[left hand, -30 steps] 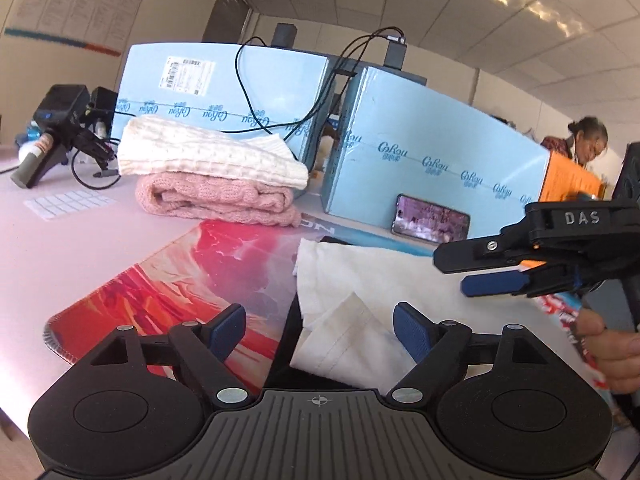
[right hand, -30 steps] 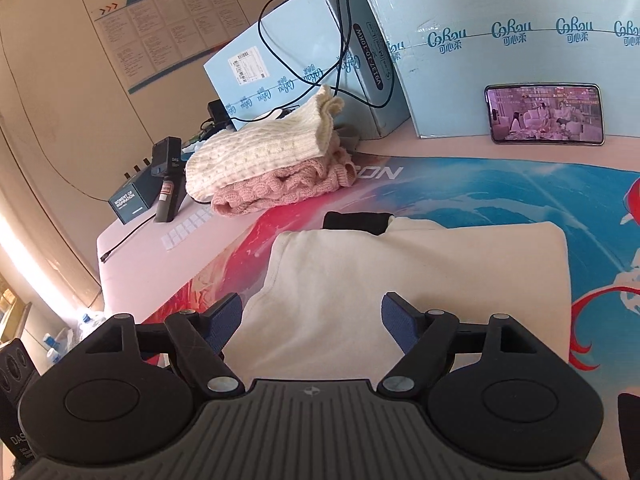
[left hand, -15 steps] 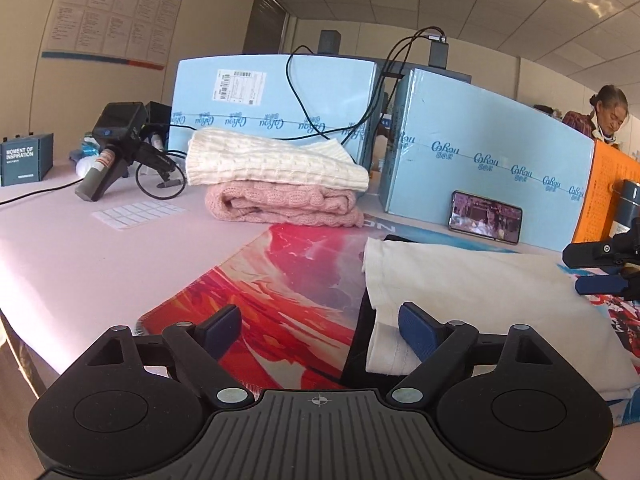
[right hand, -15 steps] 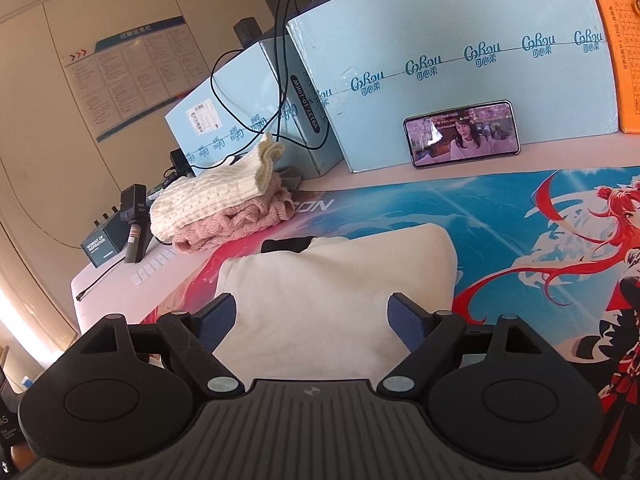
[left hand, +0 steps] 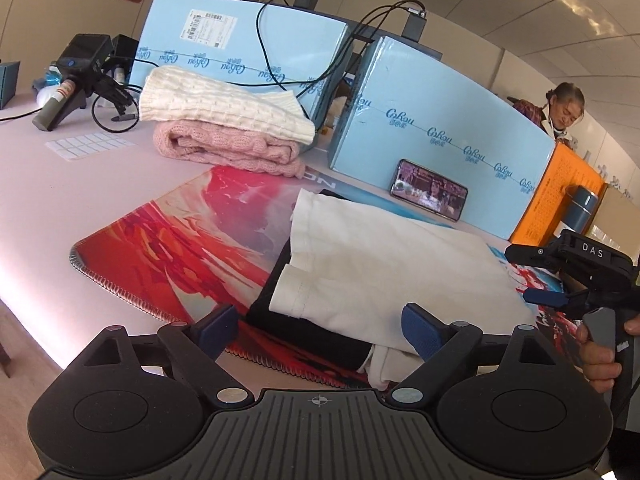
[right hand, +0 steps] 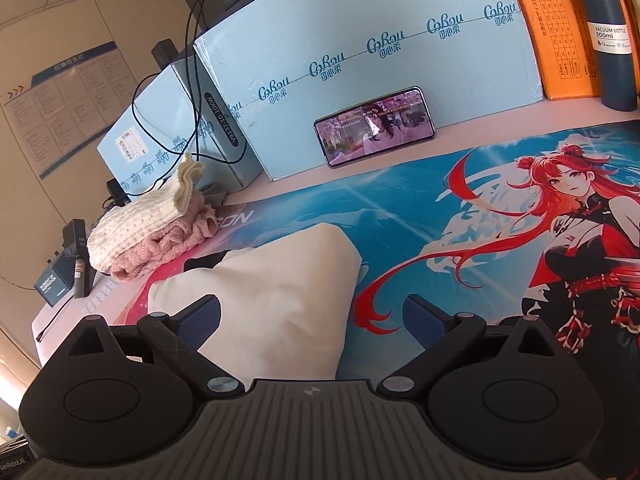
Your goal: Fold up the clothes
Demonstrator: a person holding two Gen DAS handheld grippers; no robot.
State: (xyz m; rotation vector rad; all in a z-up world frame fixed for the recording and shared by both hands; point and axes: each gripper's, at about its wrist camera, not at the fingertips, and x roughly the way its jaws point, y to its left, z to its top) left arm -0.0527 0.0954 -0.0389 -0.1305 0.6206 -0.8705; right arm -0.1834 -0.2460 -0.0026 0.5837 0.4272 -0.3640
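A cream garment lies folded on the printed desk mat, with a dark layer showing under its near left edge. My left gripper hovers at the garment's near edge, its jaws opening, nothing pressed between the pads. In the right wrist view the same cream garment lies before my right gripper, whose jaws are also opening and grip nothing. The right gripper also appears at the right of the left wrist view, held by a hand.
A folded white knit sits on a pink knit at the back left. Blue boxes with cables stand behind, a phone leaning on one. An orange box and bottle stand far right. A seated person is in the background.
Both grippers' jaws have widened. The right gripper swung right along the mat, so the garment now lies at its left. In the left view a raised cloth fold has settled flat.
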